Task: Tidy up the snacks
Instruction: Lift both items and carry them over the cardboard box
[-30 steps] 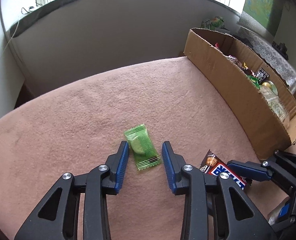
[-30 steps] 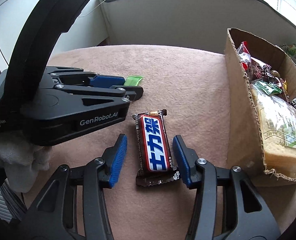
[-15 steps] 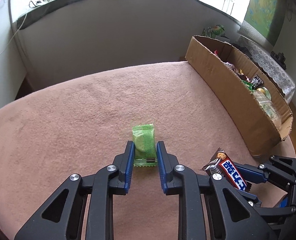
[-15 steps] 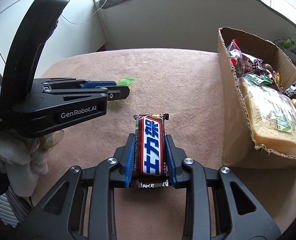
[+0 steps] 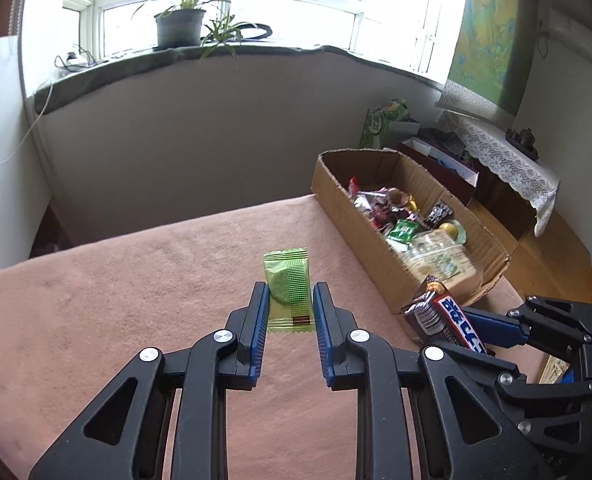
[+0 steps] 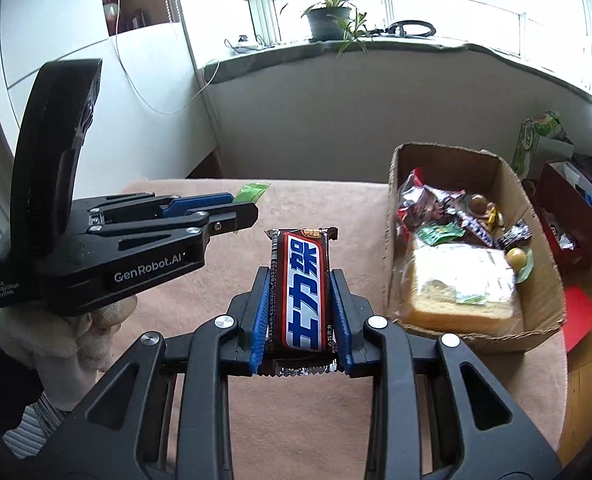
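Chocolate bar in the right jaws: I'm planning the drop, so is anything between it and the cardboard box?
Nothing visible. The chocolate bar is held above the pink cloth, and only the near wall of the cardboard box separates it from the open top.

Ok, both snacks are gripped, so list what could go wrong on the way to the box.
1. The left gripper pinches only the lower part of the green wafer packet; the thin wrapper might slip out.
2. The right gripper and its chocolate bar are close beside the left gripper; they could collide.
3. The cardboard box is already crowded around the bagged bread; a drop could bounce out.
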Motion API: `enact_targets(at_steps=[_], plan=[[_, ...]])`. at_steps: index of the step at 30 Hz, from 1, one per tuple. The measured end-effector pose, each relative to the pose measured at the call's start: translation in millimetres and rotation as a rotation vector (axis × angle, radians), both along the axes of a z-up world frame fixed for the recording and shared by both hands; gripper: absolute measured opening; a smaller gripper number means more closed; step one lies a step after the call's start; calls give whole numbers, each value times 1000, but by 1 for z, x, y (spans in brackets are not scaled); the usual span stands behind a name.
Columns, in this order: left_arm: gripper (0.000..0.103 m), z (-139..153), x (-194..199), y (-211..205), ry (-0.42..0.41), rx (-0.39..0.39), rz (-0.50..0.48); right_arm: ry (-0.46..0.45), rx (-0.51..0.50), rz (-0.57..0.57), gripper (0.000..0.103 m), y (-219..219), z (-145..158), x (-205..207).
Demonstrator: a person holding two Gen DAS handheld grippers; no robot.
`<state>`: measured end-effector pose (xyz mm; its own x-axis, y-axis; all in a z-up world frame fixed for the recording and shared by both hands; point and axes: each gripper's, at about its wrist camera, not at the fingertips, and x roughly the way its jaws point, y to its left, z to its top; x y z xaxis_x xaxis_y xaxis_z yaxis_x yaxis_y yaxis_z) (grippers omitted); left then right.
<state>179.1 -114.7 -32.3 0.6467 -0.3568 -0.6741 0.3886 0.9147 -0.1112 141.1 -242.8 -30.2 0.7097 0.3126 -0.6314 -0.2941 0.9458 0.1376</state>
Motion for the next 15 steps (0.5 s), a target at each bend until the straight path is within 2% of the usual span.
enact_targets(at_steps=[7, 15], plan=[[21, 26, -3, -36, -63, -21, -53, -62, -1, -95, 29, -50, 33, 7], [21, 33, 9, -78, -82, -34, -102, -71, -9, -174, 29, -104, 46, 28]])
